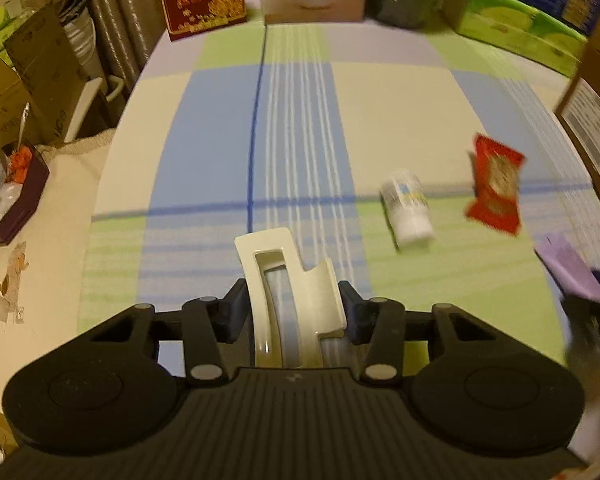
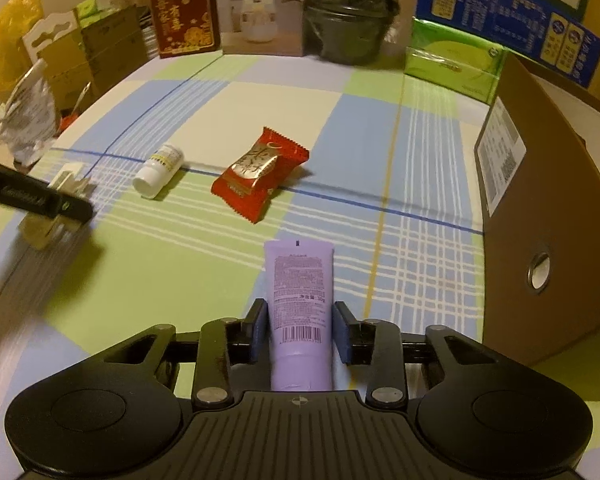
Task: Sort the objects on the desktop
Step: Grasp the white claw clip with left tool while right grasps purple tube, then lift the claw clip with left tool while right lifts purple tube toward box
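My left gripper (image 1: 292, 304) is shut on a cream hair claw clip (image 1: 288, 280), held above the checked tablecloth; it also shows in the right wrist view (image 2: 56, 204) at the left. My right gripper (image 2: 300, 320) is shut on a purple tube (image 2: 300, 300), which shows blurred at the right edge of the left wrist view (image 1: 572, 272). A small white bottle (image 2: 158, 170) lies on its side mid-table, also in the left wrist view (image 1: 408, 208). A red candy wrapper (image 2: 260, 174) lies to its right, also in the left wrist view (image 1: 496, 186).
A brown cardboard box (image 2: 548, 216) stands at the right. A red box (image 2: 182, 10), a white product box (image 2: 258, 8), a dark pot (image 2: 348, 32) and green tissue packs (image 2: 454, 60) line the back edge. Boxes and clutter (image 1: 20, 92) sit off the table's left.
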Demonstrator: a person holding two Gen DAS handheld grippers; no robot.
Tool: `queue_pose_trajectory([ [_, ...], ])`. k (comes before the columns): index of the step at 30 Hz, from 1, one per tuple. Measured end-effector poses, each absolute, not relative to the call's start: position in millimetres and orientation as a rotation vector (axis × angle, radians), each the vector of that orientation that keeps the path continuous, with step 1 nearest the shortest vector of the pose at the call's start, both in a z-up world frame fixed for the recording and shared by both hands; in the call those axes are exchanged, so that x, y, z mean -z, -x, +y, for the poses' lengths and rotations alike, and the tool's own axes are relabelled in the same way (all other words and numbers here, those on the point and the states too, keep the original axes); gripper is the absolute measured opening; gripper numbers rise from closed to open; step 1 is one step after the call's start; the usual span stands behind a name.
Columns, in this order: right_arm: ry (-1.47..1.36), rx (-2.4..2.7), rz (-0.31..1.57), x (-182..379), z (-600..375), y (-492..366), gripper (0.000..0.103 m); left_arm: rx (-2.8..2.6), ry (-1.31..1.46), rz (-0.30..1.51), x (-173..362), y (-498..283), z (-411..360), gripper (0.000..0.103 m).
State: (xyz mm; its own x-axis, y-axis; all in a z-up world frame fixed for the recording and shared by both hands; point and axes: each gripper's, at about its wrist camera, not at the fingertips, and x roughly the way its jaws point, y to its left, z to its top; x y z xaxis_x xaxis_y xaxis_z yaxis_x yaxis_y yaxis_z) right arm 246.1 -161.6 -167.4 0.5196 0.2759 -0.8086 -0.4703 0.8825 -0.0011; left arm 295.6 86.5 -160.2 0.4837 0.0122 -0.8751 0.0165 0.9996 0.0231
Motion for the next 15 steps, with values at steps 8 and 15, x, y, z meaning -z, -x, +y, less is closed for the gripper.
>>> queue_pose_trajectory([
  [8,0.234,-0.474,0.951,166,-165,-235,0.032,0.093,-0.054,1.106,158,-253,61,0.041],
  [15,0.243,-0.514,0.962,163,-174,-215,0.032,0.164,-0.065,1.121,157,-224,33,0.041],
])
